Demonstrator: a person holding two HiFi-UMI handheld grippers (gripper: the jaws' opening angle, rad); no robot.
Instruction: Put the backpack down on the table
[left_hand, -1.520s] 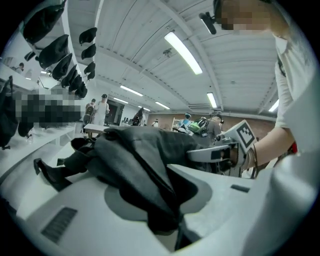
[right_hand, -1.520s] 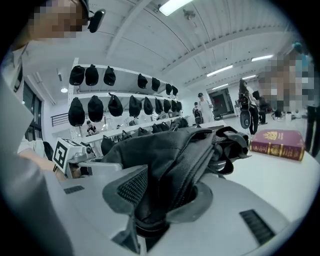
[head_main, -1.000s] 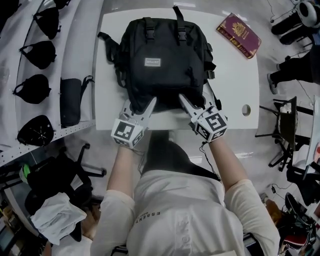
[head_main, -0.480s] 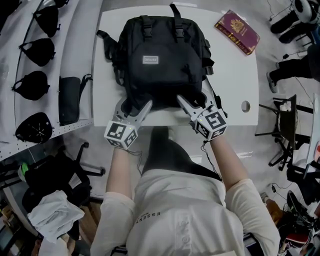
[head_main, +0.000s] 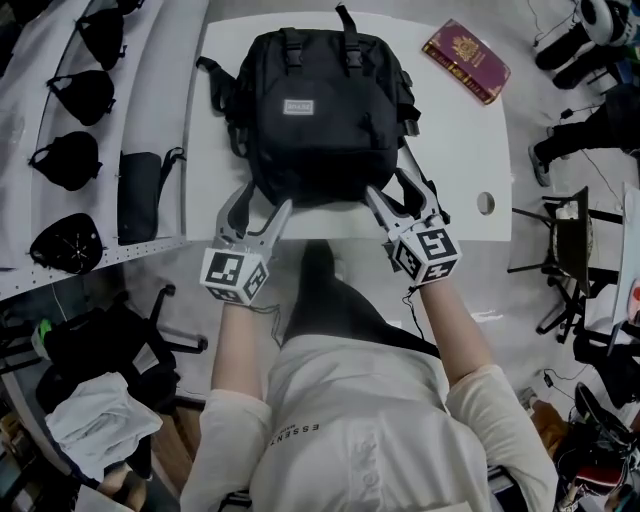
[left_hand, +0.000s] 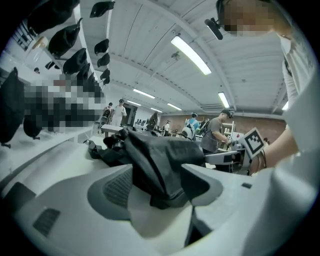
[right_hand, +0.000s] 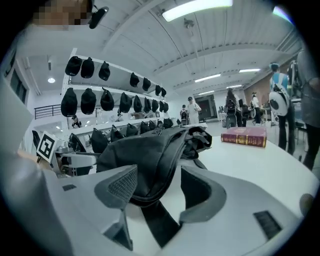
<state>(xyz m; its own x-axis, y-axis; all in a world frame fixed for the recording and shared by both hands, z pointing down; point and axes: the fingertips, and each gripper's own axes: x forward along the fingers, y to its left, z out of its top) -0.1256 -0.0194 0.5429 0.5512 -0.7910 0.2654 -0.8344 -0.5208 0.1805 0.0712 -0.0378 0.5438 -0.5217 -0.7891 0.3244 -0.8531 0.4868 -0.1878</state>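
The black backpack (head_main: 320, 115) lies flat on the white table (head_main: 455, 160), its badge facing up. My left gripper (head_main: 257, 207) is at the pack's near left corner, my right gripper (head_main: 402, 195) at the near right corner. Both pairs of jaws are opening and stand wide. In the left gripper view a corner of the backpack (left_hand: 155, 160) still lies between the spread jaws of the left gripper (left_hand: 160, 187), with the pads off it. In the right gripper view the backpack (right_hand: 145, 155) and a strap lie between the jaws of the right gripper (right_hand: 160, 190), unpressed.
A dark red book (head_main: 466, 62) lies at the table's far right corner, also seen as the book (right_hand: 245, 136). A cable hole (head_main: 485, 203) is near the right edge. Shelves with black caps (head_main: 65, 160) and a black pouch (head_main: 140, 195) stand left. Chairs (head_main: 565, 260) stand to the right.
Both grippers' jaws have spread wide and let go of the backpack's near edge. Both have drawn back a little toward the person. The backpack stays on the table.
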